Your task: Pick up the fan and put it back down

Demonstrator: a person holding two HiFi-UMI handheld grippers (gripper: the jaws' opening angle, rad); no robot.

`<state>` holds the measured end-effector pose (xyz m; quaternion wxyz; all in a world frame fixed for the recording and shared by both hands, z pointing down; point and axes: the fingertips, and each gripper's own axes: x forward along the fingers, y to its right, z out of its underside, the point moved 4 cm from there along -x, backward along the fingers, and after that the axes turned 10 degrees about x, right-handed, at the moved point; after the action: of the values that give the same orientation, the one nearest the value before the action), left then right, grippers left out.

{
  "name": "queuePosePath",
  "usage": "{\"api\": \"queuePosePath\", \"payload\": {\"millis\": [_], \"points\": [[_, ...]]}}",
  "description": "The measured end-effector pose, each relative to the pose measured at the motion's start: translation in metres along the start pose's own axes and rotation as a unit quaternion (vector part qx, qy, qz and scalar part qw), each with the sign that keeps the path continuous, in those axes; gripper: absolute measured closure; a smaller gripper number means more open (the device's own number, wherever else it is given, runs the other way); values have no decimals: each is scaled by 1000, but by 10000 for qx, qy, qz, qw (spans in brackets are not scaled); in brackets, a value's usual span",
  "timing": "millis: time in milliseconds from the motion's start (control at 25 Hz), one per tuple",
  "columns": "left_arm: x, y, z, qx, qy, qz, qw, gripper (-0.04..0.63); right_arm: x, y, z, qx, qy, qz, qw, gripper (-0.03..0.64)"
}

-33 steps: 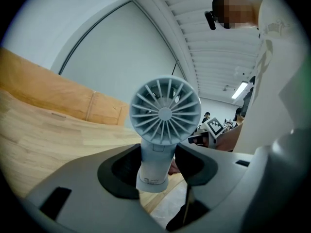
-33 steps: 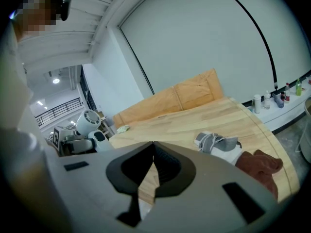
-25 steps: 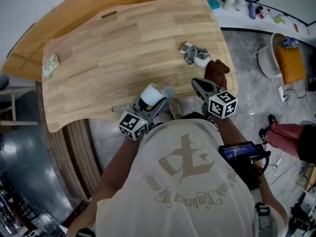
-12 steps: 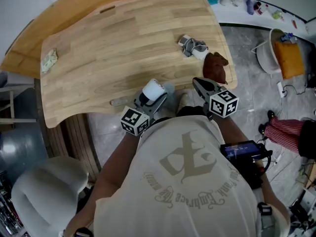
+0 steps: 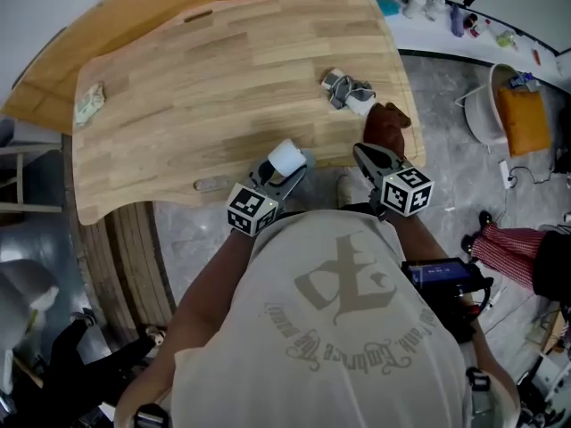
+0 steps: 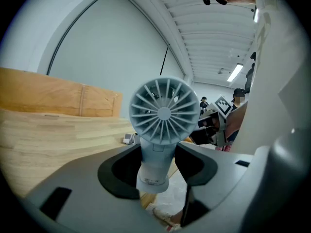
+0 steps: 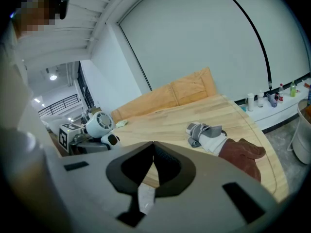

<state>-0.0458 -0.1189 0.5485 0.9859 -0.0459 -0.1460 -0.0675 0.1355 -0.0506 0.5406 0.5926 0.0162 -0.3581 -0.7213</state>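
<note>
There is one fan (image 6: pixel 164 113), two grippers, one table (image 5: pixel 196 87), and three loose things on it: one bundle of grey and white cloth (image 5: pixel 346 92), one brown glove-like piece (image 5: pixel 385 125) touching that bundle at the right edge of the table, and one pale crumpled scrap (image 5: pixel 88 103) alone at the far left. The fan sits in the left gripper (image 5: pixel 278 175), low in the centre of the head view, at the near edge of the table. In the left gripper view its smooth pale grey handle runs between the two dark jaws, which stand wide and press on it from both sides. Its round head, with thin ribs spreading from a small hub, rises above them in the middle of the frame. The right gripper (image 7: pixel 153 147) is just to the right in the head view, near the brown piece but apart from it. Its jaws meet at the tips and hold nothing. Each gripper carries one cube with black and white square markers. The table is light wood of jointed strips with a curved edge.
</note>
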Motion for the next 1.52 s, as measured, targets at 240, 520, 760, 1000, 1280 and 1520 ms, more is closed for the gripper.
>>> {"api": "queuePosePath", "payload": {"millis": [240,520,760,1000,1280,1520], "points": [[43,-3,-6,-108,-188,-163,9996,368,-8,34,-28,-7,-129,-57,9999,603],[85,-11,1,-304,-358,-537,9975,368,-16,72,-42,26,-288,10,9996,603],[126,-15,7,-291,-521,-587,9965,368,-34,109,-58,50,-322,148,9994,603],[160,-21,10,-300,-579,-728,9952,368,-40,134,-65,59,-433,150,9989,603],[195,-30,13,-191,-802,-1075,9908,368,-53,163,-69,73,-551,137,9984,603],[209,-24,15,-175,-926,-1332,9866,368,-59,188,-77,80,-610,77,9981,603]]}}
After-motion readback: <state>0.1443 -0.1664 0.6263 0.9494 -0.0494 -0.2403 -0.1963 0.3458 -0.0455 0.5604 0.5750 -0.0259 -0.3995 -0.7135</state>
